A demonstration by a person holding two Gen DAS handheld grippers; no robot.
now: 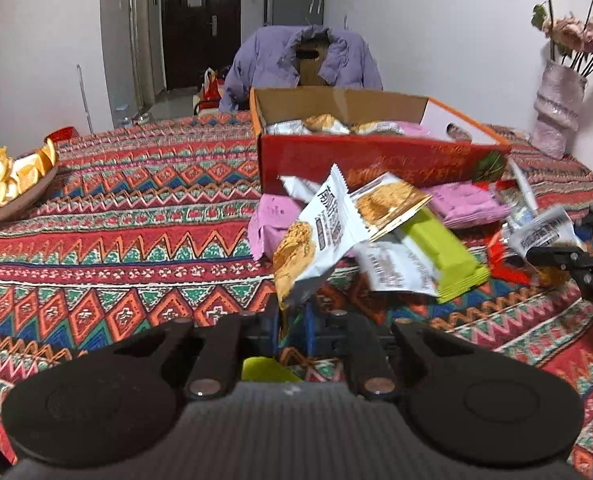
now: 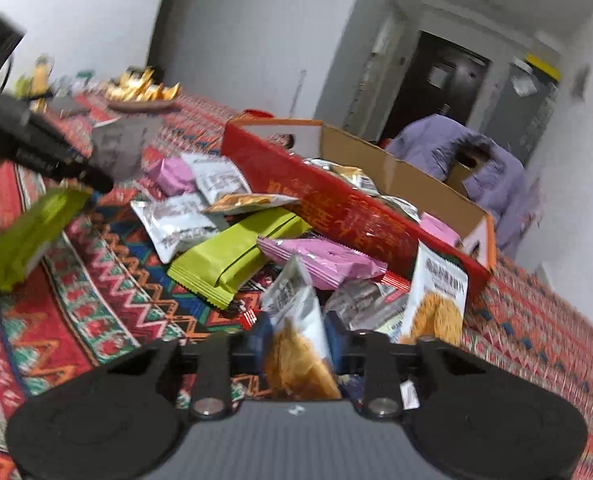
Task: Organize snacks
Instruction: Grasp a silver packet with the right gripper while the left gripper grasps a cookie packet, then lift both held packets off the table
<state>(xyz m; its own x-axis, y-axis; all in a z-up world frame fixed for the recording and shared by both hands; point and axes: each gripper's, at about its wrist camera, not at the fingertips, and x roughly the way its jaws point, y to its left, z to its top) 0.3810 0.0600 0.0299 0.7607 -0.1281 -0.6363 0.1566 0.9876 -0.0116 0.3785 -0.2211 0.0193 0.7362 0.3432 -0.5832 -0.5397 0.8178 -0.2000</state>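
The left claw (image 1: 292, 316) is closed tight on a white snack bag (image 1: 316, 236) with a picture of a crispy cake on it, and the bag sticks up in front of the camera and hides some of the pile behind it. The right claw (image 2: 296, 340) is pinched shut on another white snack bag (image 2: 296, 320), which also stands up and blocks part of the view. Between both claws and the red box (image 1: 360, 156) lies a messy pile of snacks on the bright zigzag tablecloth (image 1: 136, 216): a green bar pack (image 1: 444, 256), pink packs (image 1: 468, 204) and more white bags. The pile touches the front wall of the box. The box is open on top and has some snacks inside already. Off to the left side sits a plate of orange peels (image 1: 12, 184). A pale vase with dried flowers (image 1: 558, 108) stands by the wall to the right of the box. Behind the box a purple coat (image 1: 300, 60) hangs over a chair
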